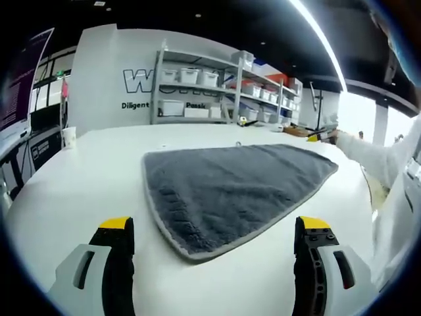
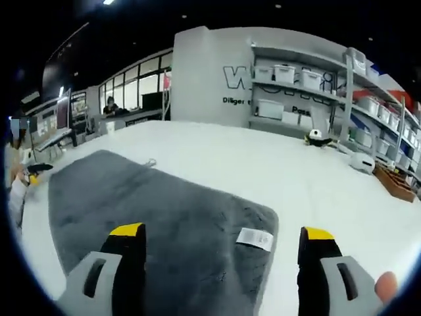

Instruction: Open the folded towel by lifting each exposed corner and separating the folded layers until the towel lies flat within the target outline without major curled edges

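Observation:
A dark grey towel (image 1: 230,191) lies spread on the white table (image 1: 92,178), its near corner between my left gripper's jaws. My left gripper (image 1: 216,247) is open, yellow-tipped jaws wide apart just short of that corner, holding nothing. In the right gripper view the same towel (image 2: 151,224) lies flat with a white care label (image 2: 254,238) near its rounded corner and a small loop (image 2: 150,162) at its far edge. My right gripper (image 2: 220,253) is open above the towel, nothing between its fingers.
Metal shelves (image 1: 217,92) with white bins stand behind the table. A white cup (image 1: 68,137) sits at the table's far left edge. A person's white sleeve (image 1: 388,164) reaches in at the right. Small items and a wooden tray (image 2: 395,183) lie at the far right.

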### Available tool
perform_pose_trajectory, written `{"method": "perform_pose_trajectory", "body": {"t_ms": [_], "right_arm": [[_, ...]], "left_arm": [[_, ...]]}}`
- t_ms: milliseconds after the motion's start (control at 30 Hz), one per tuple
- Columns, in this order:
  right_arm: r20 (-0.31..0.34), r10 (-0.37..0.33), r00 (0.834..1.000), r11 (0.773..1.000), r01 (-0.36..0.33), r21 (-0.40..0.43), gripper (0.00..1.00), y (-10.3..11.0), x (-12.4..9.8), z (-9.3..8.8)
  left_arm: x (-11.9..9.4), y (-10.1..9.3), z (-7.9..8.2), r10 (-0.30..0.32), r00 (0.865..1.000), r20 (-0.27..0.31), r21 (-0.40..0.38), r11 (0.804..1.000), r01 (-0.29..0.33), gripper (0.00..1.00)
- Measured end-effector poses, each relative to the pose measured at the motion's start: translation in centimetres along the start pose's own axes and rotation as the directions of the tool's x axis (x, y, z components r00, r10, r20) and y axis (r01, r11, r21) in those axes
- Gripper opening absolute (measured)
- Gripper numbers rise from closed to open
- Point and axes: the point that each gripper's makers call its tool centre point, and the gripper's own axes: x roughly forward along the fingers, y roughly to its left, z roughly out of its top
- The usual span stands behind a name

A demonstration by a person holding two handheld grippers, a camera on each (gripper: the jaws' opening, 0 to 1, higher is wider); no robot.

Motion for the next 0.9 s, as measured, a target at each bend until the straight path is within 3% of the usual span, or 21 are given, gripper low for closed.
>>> {"method": "perform_pose_trajectory", "body": {"t_ms": [233, 333, 433, 667, 900], "right_arm": [[-0.046, -0.019, 0.999, 0.999, 0.021, 0.044, 0.86, -1.3, 3.2, -0.8], [-0.072, -0.059, 0.996, 0.997, 0.063, 0.055, 0.85, -2.1, 3.8, -1.6], [-0.063, -0.080, 0.995, 0.991, 0.086, 0.107, 0.81, -2.7, 4.6, -1.4], [-0.077, -0.158, 0.984, 0.975, 0.168, 0.146, 0.70, -6.6, 6.4, -1.5], [-0.098, -0.190, 0.977, 0.962, 0.206, 0.182, 0.48, -8.5, 6.6, -2.6]], "left_arm": [[-0.3, 0.0, 0.3, 0.008, 1.000, -0.002, 0.009, 1.000, -0.008, 0.99], [-0.3, -0.1, 0.4, 0.009, 1.000, -0.005, 0.010, 1.000, -0.009, 0.99], [-0.2, -0.3, 0.4, 0.009, 1.000, -0.010, 0.015, 1.000, -0.009, 0.99], [-0.1, -0.6, 0.8, 0.007, 1.000, -0.006, 0.020, 1.000, -0.007, 0.99], [0.2, -0.6, 0.8, 0.007, 1.000, -0.015, 0.021, 1.000, -0.006, 0.99]]}}
